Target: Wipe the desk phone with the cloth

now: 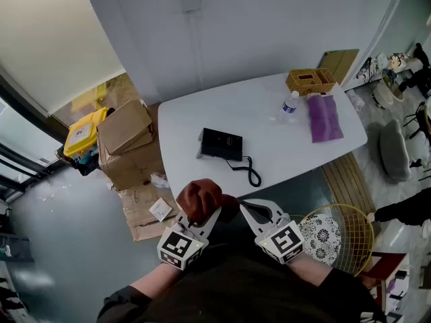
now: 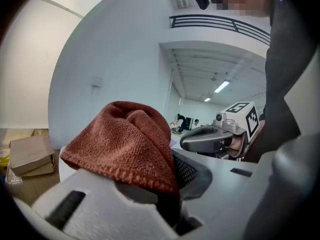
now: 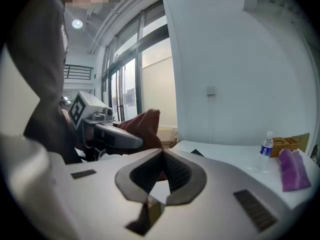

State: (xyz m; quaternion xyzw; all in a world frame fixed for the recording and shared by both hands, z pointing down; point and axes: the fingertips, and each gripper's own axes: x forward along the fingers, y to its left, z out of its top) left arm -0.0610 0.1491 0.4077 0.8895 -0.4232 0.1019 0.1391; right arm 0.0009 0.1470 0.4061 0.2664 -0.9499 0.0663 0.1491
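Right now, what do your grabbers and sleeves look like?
Both the left gripper and right gripper are pale grey, with pointed jaws and dark ribbed lining. Each carries a white cube with black square markers. The sleeves are dark.

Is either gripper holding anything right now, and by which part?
The left gripper is shut on the red-brown cloth, pinching a lower fold; the rest bunches above the jaws. The right gripper is shut and empty.

Office environment: ahead of both jaws stands a white rounded-corner table carrying a black corded desk phone. Brown cardboard boxes sit left, beside tall glazed window walls.
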